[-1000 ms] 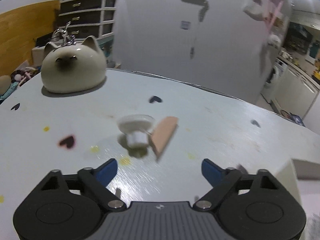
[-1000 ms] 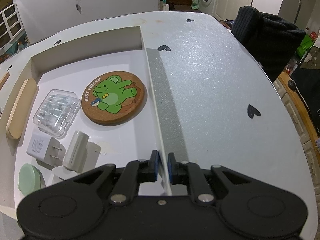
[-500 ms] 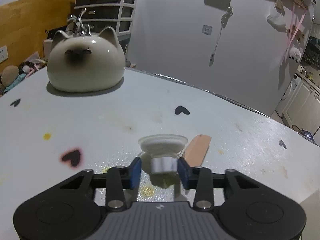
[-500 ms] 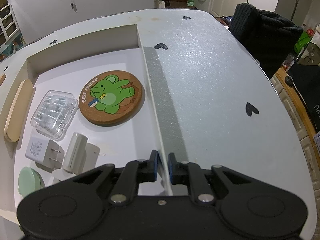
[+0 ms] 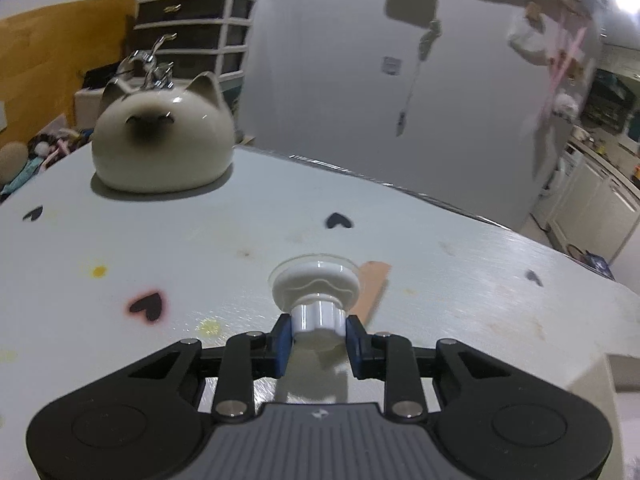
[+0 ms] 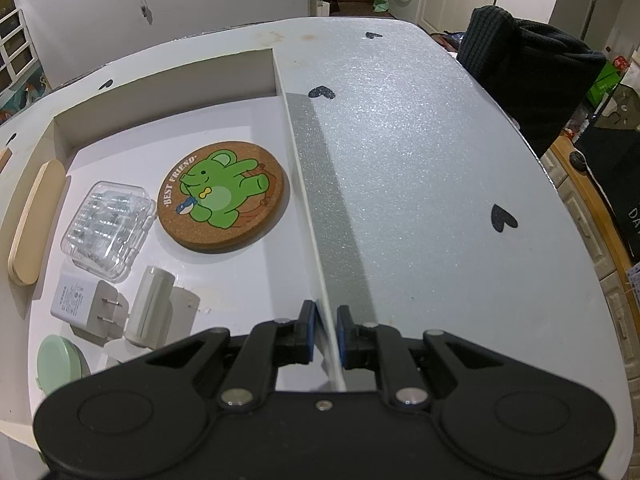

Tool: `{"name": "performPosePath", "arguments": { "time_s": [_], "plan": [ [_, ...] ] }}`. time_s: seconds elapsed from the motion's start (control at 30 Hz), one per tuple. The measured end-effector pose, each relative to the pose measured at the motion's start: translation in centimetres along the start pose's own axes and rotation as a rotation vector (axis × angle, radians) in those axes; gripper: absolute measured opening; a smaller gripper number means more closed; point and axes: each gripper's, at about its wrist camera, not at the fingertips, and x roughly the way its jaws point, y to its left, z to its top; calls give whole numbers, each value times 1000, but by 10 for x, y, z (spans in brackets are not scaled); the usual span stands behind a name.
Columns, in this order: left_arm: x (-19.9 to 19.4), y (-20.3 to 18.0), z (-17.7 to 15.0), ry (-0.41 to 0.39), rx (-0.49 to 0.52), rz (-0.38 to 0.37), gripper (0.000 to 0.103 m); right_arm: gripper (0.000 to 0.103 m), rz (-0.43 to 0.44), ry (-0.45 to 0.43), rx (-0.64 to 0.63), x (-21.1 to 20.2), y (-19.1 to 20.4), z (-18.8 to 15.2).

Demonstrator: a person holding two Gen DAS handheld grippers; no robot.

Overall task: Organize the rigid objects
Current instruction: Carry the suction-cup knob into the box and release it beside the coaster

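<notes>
Left wrist view: a cream ceramic cat-shaped pot (image 5: 162,140) with dark face markings stands at the far left corner of the white surface (image 5: 460,280), which carries black heart marks. The left claw (image 5: 318,338) is closed on the ribbed white knob of a white plastic suction-cup hook (image 5: 318,292); both blue pads touch the knob's sides. The hook's clear disc faces away from the claw, near the middle of the surface. Just to its right, a flat pale wooden stick (image 5: 374,288) lies on the surface, partly hidden behind the hook.

Right wrist view: a pale wooden stick with rounded ends (image 6: 36,220) lies along the left rim of a shallow white tray (image 6: 160,80). Inside the tray, from left to right: a pale green round lid (image 6: 60,362) at the near edge, a white plug adapter (image 6: 86,304), a clear plastic case (image 6: 108,230), a cream cylinder (image 6: 148,306), and a round cork coaster with a green bear print (image 6: 222,200). The right claw (image 6: 324,334) is nearly closed around the tray's thin right wall, one blue pad on each side; contact cannot be confirmed. A black knitted garment (image 6: 528,72) hangs beyond the far right edge of the surface.
</notes>
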Motion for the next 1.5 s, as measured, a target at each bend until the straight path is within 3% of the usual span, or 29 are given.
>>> {"name": "performPosePath", "arguments": {
  "time_s": [0.23, 0.67, 0.87, 1.07, 1.27, 1.5],
  "plan": [
    [-46, -24, -11, 3, 48, -96, 30, 13, 6, -11, -7, -1, -1, -2],
    [-101, -126, -43, 91, 232, -409, 30, 12, 17, -30, -22, -4, -2, -4],
    [-94, -188, -52, 161, 341, -490, 30, 12, 20, -37, -20, -5, -2, -6],
    [-72, -250, -52, 245, 367, -555, 30, 12, 23, -40, -35, -6, -2, -6],
    [-47, -306, -64, 301, 428, -567, 30, 12, 21, -37, -23, -5, -2, -5],
    [-17, -344, -81, 416, 411, -550, 30, 12, 15, -37, -40, -5, 0, -5]
  ]
}}
